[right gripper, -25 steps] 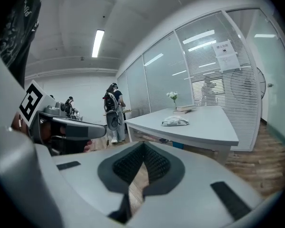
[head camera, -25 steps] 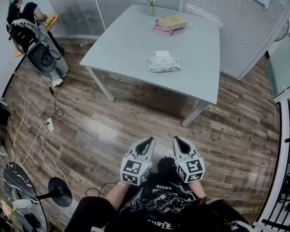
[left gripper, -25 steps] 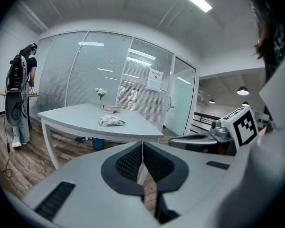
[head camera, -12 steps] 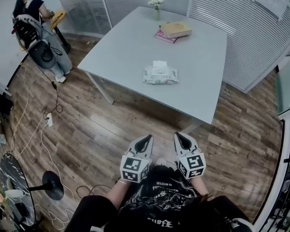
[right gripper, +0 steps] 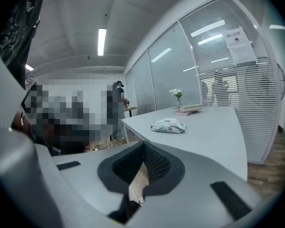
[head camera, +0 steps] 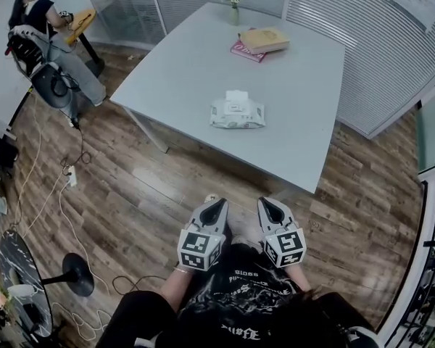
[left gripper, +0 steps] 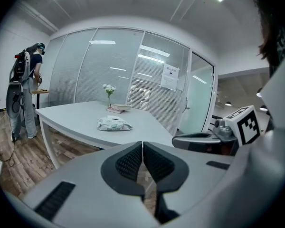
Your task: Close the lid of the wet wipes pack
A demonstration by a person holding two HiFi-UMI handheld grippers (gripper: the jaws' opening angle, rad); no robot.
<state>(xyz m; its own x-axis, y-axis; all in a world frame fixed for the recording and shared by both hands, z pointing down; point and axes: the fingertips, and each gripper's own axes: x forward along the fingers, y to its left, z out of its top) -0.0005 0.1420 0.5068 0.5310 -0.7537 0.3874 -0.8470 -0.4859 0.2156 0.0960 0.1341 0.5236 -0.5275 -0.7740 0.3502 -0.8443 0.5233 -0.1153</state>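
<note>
Nothing is done yet. We hold the left claw and right claw side by side near our body over the floor, both clenched empty, pointing forward and slightly down. Well beyond, toward the near edge of the bench, lies the wet wipes pack, its lid raised, awaiting closure.

Cam layout: three views, one scene
Head view looks steeply down from standing height, table ahead; both gripper views sit low behind their own jaws, near level, facing that table from well back; all three share the wet wipes pack, books and flower vase
</note>
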